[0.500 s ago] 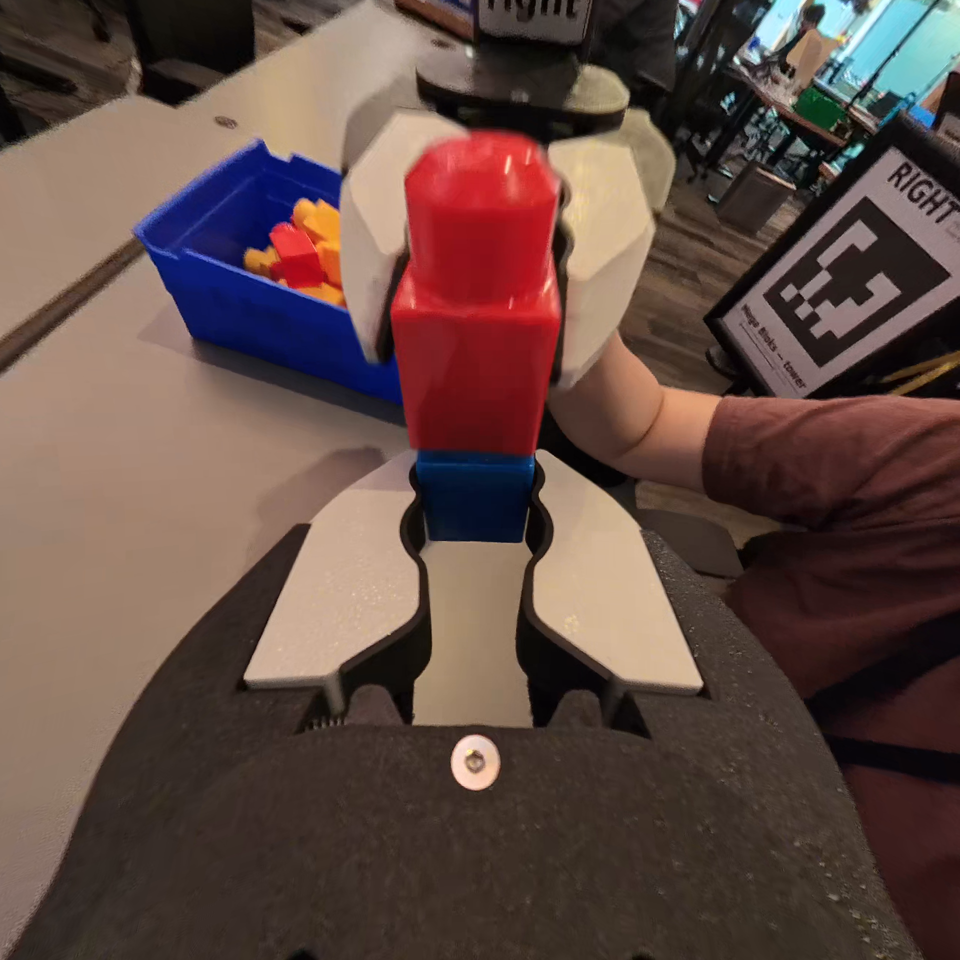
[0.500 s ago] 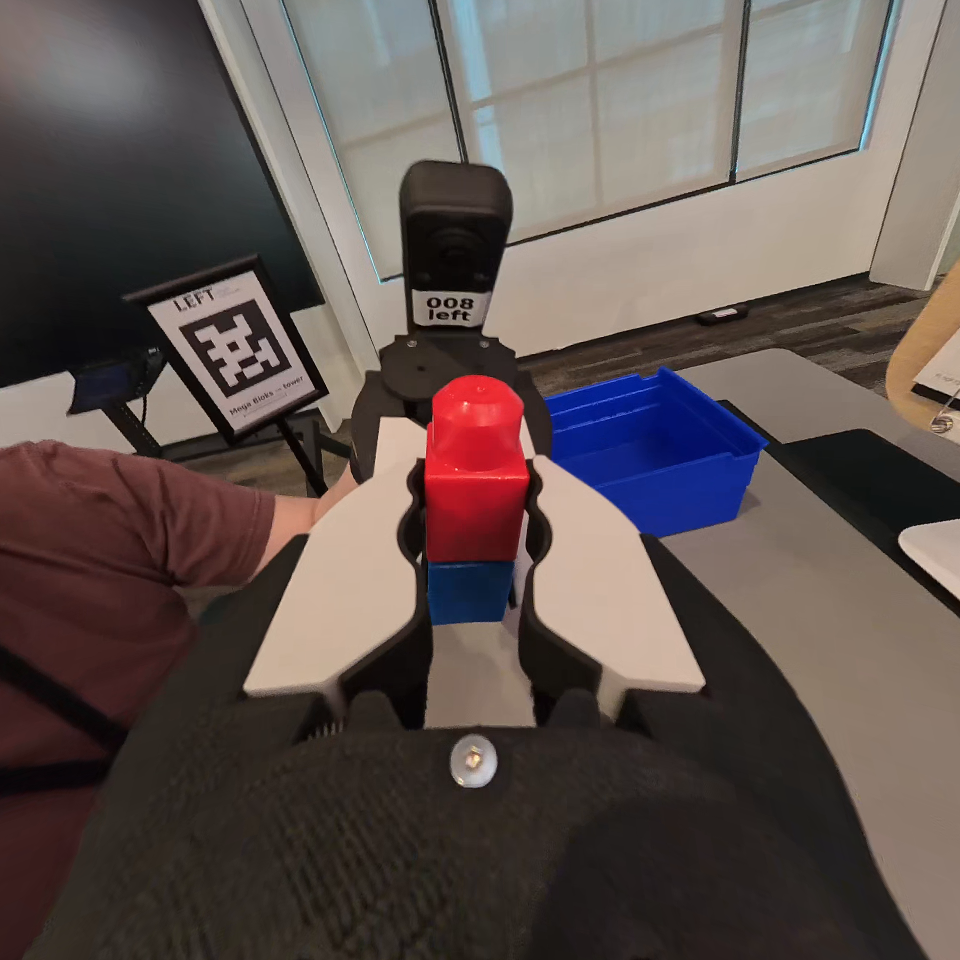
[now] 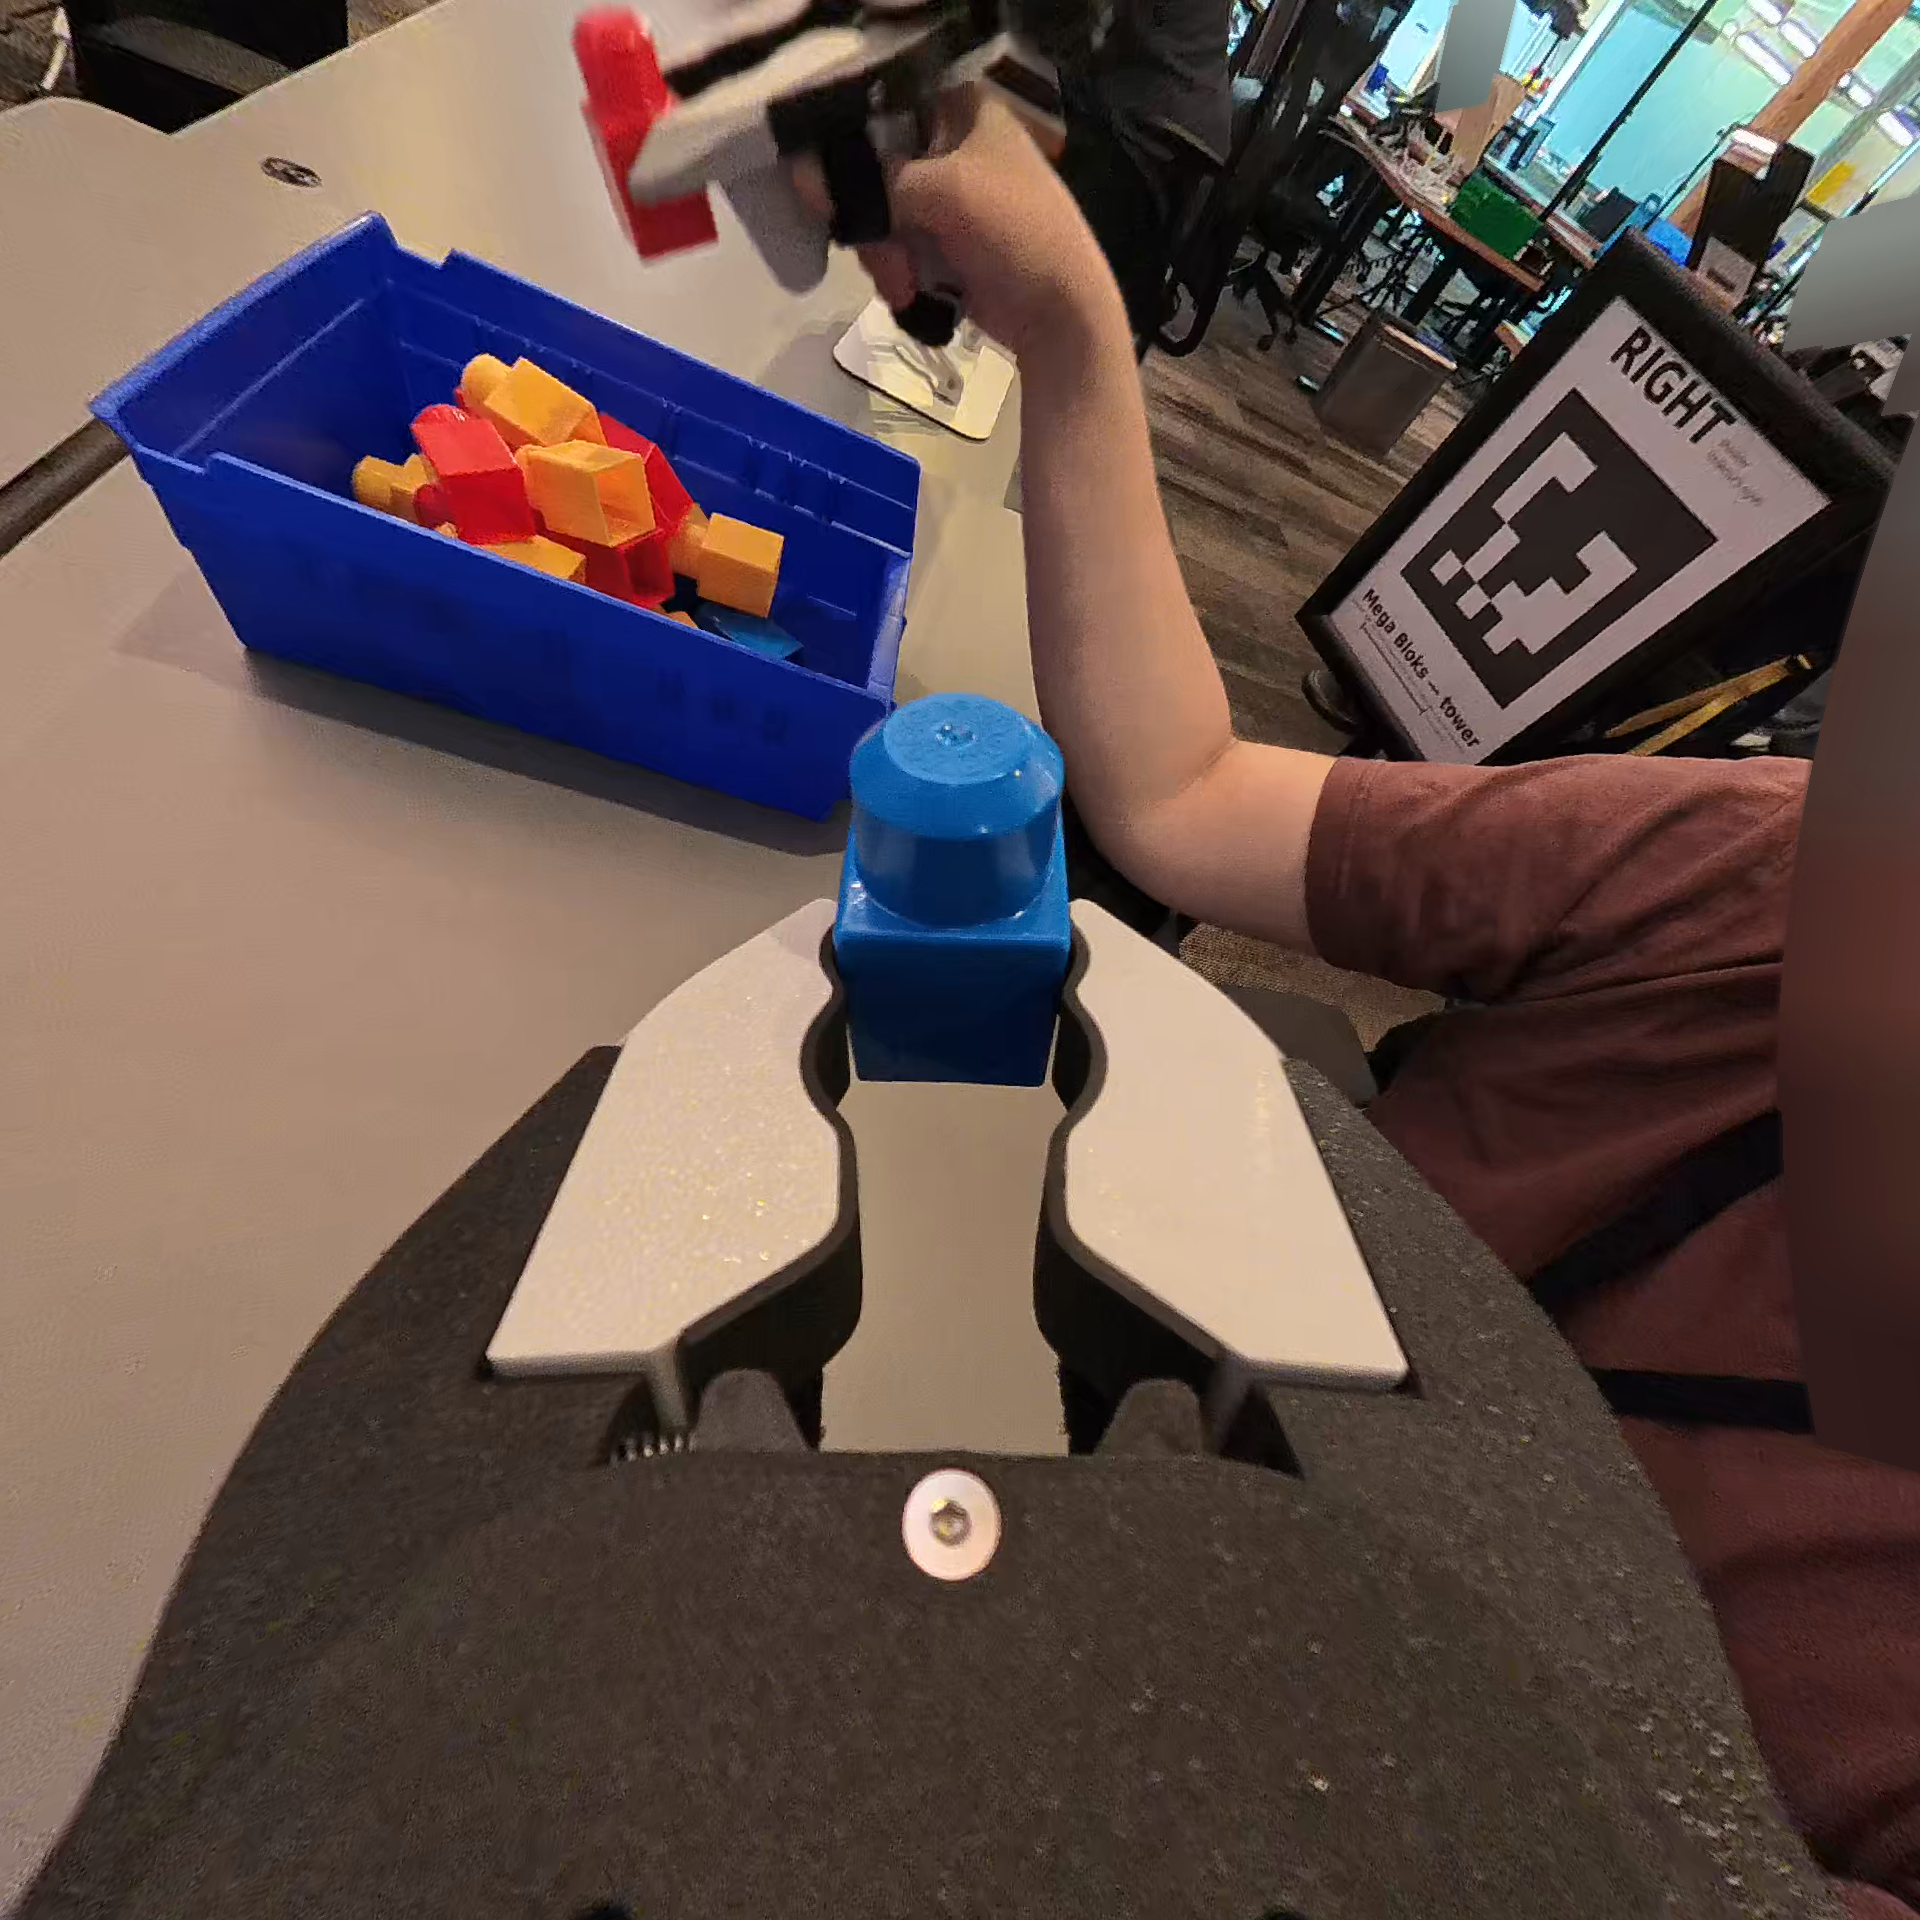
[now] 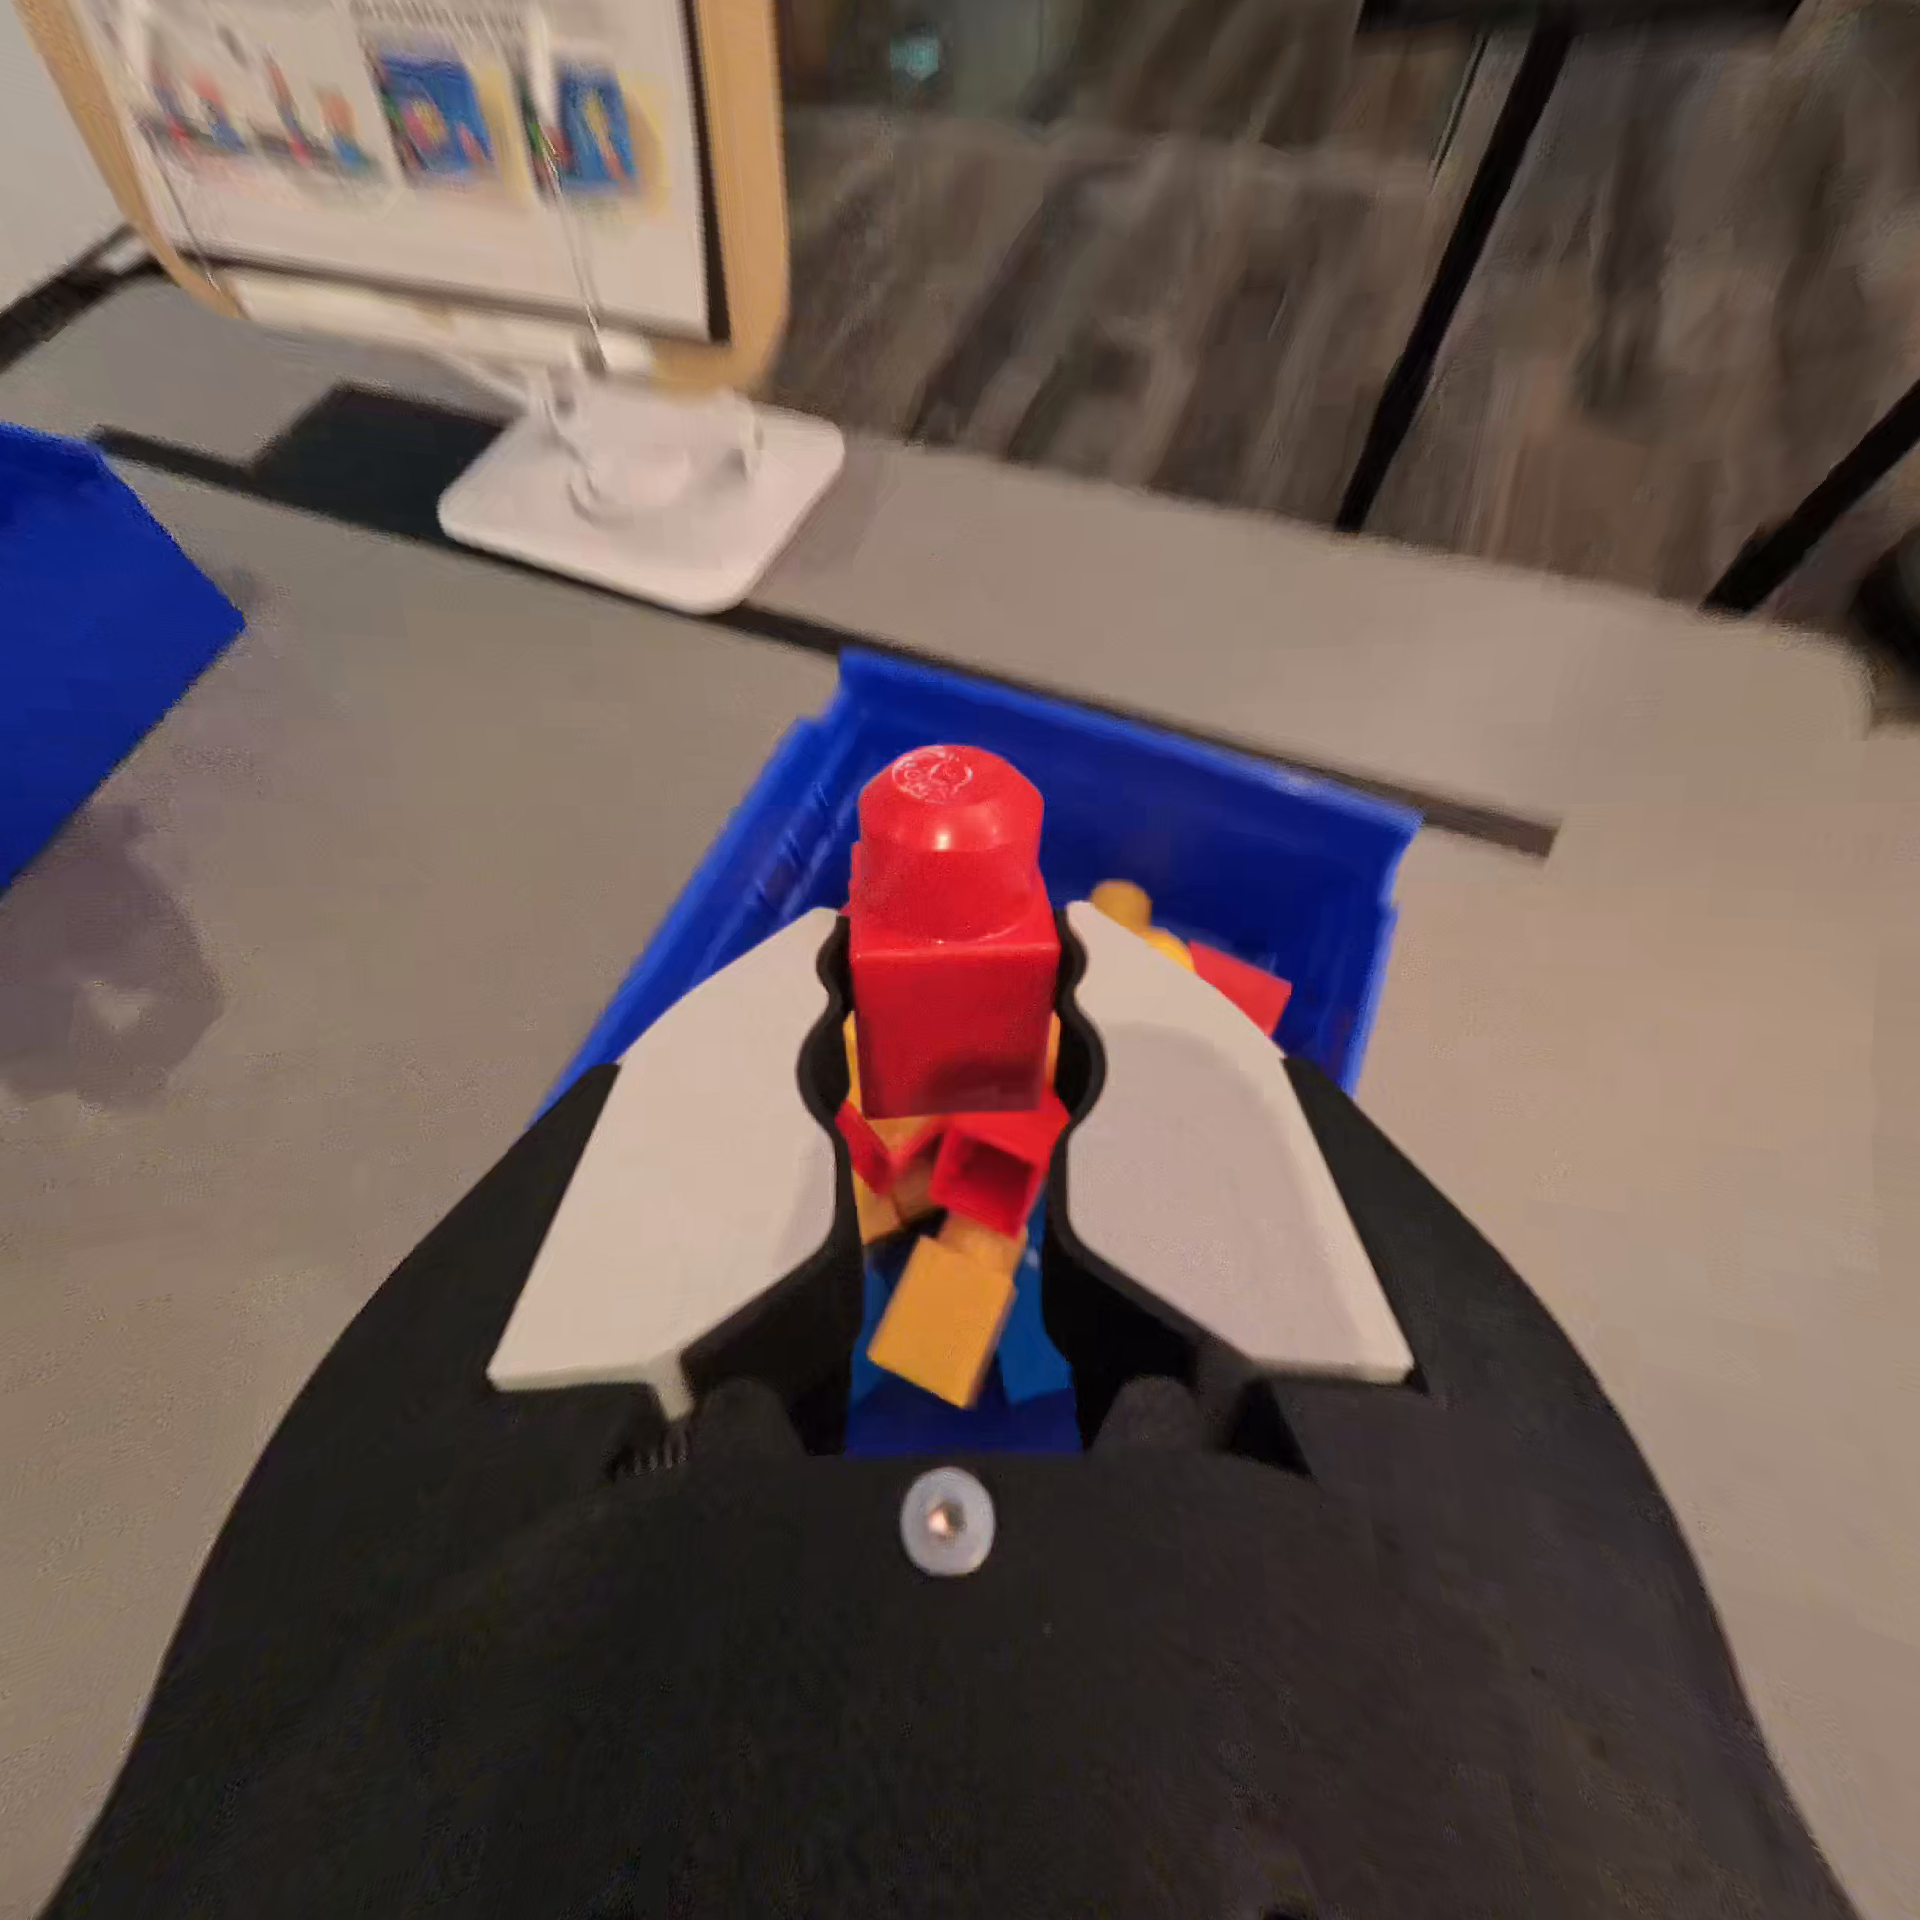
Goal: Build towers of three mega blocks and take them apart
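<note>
Nearby, a blue bin (image 3: 540, 644) of loose blocks (image 3: 561, 488) flanks the sign (image 3: 1558, 540)

Both wrist views look closely down their fingers, sharing the blue bin (image 3: 540, 644) of blocks.

My two grippers (image 3: 951, 997) (image 4: 948, 997) look alike: pale grey fingers (image 3: 707, 1164) with wavy black inner pads, set in a rough black foam-like body. A silver hex screw (image 3: 950, 1524) sits centred behind them. I wear a maroon short sleeve (image 3: 1538, 894).
</note>
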Demonstrator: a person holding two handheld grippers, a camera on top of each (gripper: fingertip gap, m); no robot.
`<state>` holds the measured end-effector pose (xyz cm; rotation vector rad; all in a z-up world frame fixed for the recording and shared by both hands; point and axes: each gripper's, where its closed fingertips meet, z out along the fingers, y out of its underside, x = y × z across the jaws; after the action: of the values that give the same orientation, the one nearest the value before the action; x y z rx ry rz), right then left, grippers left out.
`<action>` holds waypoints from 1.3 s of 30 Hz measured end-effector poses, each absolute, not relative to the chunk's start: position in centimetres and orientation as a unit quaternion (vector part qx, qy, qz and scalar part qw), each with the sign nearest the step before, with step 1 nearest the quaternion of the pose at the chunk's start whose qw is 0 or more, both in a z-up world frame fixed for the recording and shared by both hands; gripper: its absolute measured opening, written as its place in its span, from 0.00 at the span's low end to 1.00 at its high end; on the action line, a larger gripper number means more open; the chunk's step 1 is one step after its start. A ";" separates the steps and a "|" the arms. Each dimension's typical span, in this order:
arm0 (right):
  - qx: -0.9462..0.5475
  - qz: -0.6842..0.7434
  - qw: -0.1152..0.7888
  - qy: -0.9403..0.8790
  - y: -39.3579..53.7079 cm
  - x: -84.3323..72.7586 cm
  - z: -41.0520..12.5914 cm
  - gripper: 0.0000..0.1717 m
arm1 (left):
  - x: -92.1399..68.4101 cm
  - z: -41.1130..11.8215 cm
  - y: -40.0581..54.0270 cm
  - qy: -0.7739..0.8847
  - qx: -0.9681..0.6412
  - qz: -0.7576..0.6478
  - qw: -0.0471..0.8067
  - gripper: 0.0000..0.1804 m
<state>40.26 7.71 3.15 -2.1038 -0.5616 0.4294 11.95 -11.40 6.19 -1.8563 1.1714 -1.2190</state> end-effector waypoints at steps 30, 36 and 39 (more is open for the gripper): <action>-0.294 0.128 0.643 -0.695 -12.2 8.3 10.0 0.39 | 11.0 8.4 -14.5 0.455 -0.647 -0.560 0.246 0.24; -0.559 0.099 0.594 -0.570 -1.8 25.2 11.3 0.39 | 7.1 12.5 -13.9 0.423 -0.629 -0.545 0.357 0.36; -0.716 0.060 0.458 -0.523 2.8 33.6 3.5 0.39 | 4.8 13.6 -13.6 0.405 -0.634 -0.527 0.397 0.36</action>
<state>33.57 2.79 3.47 -1.7653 -1.2887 0.1489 4.81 -13.62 13.61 -1.6057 1.0255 -1.3341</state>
